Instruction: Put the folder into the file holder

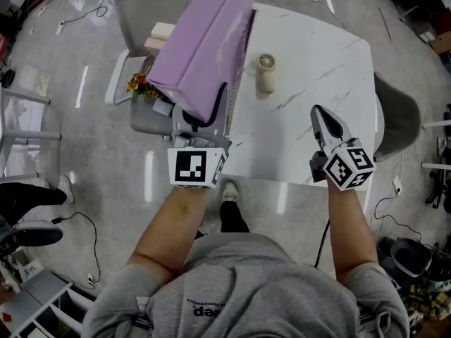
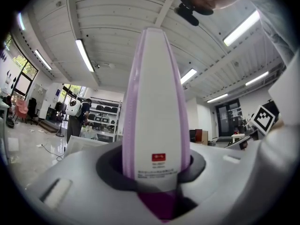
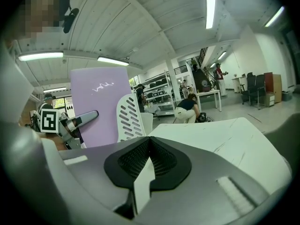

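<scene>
Grip firm with the left hand-held gripper (image 1: 203, 125), clamped on the near end of the purple folder (image 1: 204, 48), the folder slanting up and away over the left edge of the surface (image 1: 317, 55), close by the white perforated file holder (image 3: 130, 120) and seemingly not yet in it. Tip the folder nearer upright first, bring its lower edge over the open slot, then lower straight. Going in at a slant would likely catch the perforated wall or tip the holder. Expect little sight of the slot from above, the folder covering it. Bring in the right hand-held gripper (image 1: 320, 118), jaws together on nothing and hovering above bare surface, to steady the holder if need be. Let go only once the folder sits fully down. Mind the flowers (image 1: 137, 83) just beside the holder. Underneath, white marbled top, bare but for a small fan (image 1: 266, 69) near the middle. Grey chair (image 1: 398, 122) at its right side. All round, glossy grey floor with loose cables, strip lights overhead, shelving and desks, a few people well off.
</scene>
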Demonstrator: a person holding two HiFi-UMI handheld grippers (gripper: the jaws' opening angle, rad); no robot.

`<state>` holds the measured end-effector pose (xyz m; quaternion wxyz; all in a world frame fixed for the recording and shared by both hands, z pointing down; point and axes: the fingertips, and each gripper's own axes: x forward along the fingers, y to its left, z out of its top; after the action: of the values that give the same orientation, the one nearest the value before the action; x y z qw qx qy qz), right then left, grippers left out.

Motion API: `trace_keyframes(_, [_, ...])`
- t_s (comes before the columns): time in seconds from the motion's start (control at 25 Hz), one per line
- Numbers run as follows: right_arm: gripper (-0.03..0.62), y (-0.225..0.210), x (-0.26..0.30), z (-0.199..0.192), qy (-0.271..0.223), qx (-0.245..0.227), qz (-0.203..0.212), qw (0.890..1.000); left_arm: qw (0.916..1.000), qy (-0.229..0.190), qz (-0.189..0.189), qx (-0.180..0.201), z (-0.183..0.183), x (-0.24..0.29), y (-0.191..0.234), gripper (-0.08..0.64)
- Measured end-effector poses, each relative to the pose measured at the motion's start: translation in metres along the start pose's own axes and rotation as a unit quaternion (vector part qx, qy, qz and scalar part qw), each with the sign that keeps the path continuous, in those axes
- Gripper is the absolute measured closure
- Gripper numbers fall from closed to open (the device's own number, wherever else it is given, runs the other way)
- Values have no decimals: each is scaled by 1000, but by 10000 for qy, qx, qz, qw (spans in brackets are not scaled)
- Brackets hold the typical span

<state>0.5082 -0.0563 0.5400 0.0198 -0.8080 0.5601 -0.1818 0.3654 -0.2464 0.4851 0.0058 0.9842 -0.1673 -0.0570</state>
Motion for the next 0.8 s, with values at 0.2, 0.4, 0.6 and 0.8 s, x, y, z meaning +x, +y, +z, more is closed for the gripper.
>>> trace_keyframes(0.2, [595,-1,0,-4,5,45,-13,10000,9992,373,5,-117,-35,-2,0,377])
trace_keyframes(0.4, [595,-2,-2,-7,48,70,13,10000,9949,972,-208,194,-65,-4,-13,362])
trace_keyframes(0.6, [595,6,0,-11,108,108,101,9998,9910,1219,-487,251,-73,-7,-19,322])
trace_keyframes(0.8, [595,16,3,-12,173,107,226,9995,9879,1466,-500,81,-80,-20,-11,230])
